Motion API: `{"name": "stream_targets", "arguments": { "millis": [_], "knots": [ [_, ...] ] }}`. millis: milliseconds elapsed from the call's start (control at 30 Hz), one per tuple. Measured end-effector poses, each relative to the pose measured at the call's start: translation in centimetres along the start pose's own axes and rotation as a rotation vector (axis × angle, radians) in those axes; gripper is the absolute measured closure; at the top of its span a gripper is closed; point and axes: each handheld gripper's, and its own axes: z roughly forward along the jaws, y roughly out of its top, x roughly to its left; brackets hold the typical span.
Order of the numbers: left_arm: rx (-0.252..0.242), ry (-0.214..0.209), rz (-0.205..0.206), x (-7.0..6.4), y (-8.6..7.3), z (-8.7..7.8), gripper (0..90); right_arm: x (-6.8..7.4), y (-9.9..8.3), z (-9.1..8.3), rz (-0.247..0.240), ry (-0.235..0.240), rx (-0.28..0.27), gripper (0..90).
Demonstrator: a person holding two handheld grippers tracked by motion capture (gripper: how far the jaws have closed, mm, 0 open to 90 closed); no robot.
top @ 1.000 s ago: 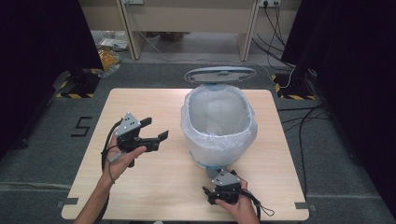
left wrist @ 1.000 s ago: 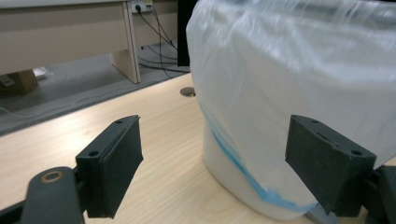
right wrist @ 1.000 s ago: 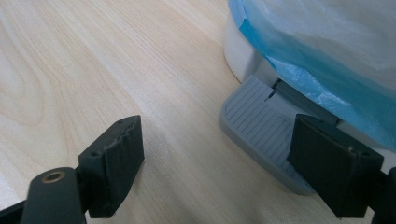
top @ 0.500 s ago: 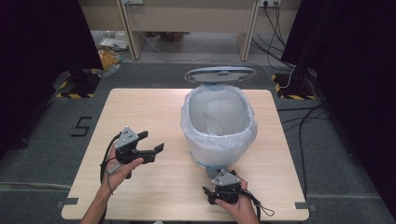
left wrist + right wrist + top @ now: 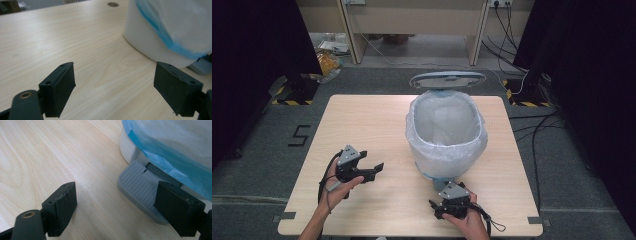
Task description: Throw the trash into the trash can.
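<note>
A white pedal bin (image 5: 446, 145) lined with a translucent bag (image 5: 444, 117) stands right of the table's middle, its grey lid (image 5: 447, 80) raised at the back. My left gripper (image 5: 374, 171) is held open left of the bin, jaws pointing toward it; its own view has the gripper (image 5: 113, 87) empty over bare wood, with the bin's wall (image 5: 142, 37) ahead. My right gripper (image 5: 435, 207) rests open near the front edge. In its view the gripper (image 5: 116, 207) holds nothing, and the grey ribbed pedal (image 5: 140, 187) lies just before its right jaw.
The light wooden table (image 5: 362, 120) has bare room on its left half and behind the bin. A blue band of the bag (image 5: 160, 157) hangs over the bin's base. Cables (image 5: 537, 125) and dark stands lie on the floor around the table.
My left gripper has drawn back toward the person and sunk closer to the tabletop, still open. The right gripper and the bin have not moved.
</note>
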Motion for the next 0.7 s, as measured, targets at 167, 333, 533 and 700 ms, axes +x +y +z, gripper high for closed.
{"name": "stream_targets", "arguments": {
  "millis": [167,333,533,700],
  "knots": [
    [0.059,0.038,-0.011,0.8,-1.8,1.1,15.4,0.0,0.0,0.0,0.0,0.0,0.0,18.4],
    [0.091,0.031,-0.026,0.9,-2.8,1.6,15.5,0.0,0.0,0.0,0.0,0.001,0.0,18.3],
    [0.138,0.04,-0.004,0.8,-3.8,1.8,15.5,0.0,0.0,0.0,-0.001,0.001,0.0,18.4],
    [0.164,0.051,0.012,0.8,-3.9,1.6,15.5,0.0,0.0,0.0,0.001,0.0,0.0,18.3]
  ]
}}
